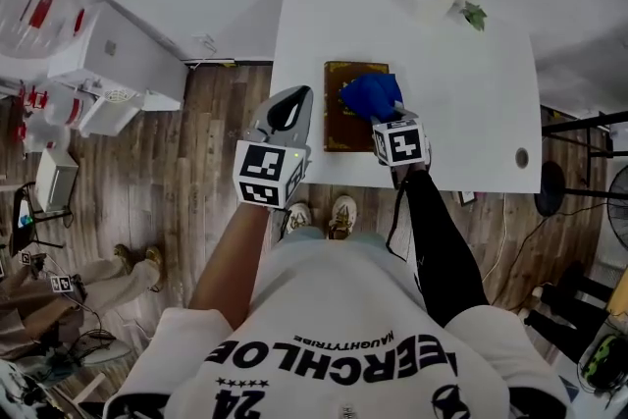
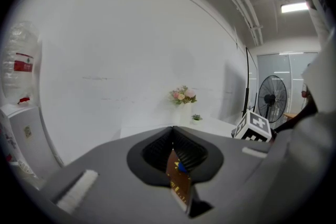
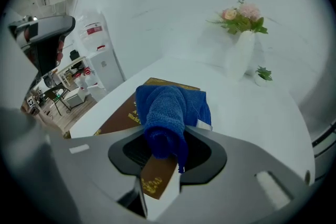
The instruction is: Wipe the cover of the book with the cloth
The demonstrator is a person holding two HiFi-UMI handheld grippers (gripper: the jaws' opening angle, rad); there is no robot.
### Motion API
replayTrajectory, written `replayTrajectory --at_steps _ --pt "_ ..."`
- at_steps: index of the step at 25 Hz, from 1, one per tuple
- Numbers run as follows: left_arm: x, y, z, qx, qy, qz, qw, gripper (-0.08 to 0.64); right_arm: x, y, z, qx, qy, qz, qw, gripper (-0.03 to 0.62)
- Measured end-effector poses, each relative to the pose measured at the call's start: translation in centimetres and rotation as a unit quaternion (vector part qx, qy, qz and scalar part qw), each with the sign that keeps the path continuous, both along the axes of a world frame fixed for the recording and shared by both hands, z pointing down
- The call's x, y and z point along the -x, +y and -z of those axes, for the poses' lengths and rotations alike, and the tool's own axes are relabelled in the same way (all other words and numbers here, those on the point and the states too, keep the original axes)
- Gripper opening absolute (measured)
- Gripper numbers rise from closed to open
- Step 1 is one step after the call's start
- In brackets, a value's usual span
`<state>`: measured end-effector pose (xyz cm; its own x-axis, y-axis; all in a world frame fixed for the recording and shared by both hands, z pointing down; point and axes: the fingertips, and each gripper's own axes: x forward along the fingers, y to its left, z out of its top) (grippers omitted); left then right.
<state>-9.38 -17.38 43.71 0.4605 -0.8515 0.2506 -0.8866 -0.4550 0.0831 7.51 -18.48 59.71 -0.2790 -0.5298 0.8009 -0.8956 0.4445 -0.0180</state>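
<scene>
Holding the blue cloth (image 3: 167, 112) on the brown book (image 1: 339, 130), our right gripper (image 1: 383, 113) clamps it; our left gripper (image 1: 287, 110) hangs closed and empty beside the book.

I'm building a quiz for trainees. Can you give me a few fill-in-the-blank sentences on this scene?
1. The right tool is shut on a ___ cloth.
2. The cloth rests on a brown ___.
3. The book lies on a ___ table.
Missing words: blue; book; white.
</scene>
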Motion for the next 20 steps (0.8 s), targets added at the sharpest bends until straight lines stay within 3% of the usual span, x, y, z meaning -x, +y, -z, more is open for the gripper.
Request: replayTrajectory --at_steps 5,10,16,20 --pt "-0.4 -0.1 0.0 -0.001 -0.001 -0.006 1.0 0.057 -3.2 -0.1 -0.3 0.005 0.002 -0.043 0.999 0.132" --pt "-0.5 0.1 -0.1 0.0 -0.002 -0.009 1.0 0.058 -2.0 -0.1 1.6 -0.019 -0.04 -0.046 0.998 0.132" --pt "-0.6 0.7 -0.5 0.003 -0.003 -0.008 1.0 0.058 5.3 2.8 3.0 -0.03 -0.08 0.034 0.996 0.132" --pt "-0.7 1.1 -0.7 0.006 -0.004 -0.009 0.9999 0.058 8.7 5.2 0.6 0.001 -0.06 0.082 0.995 0.132"
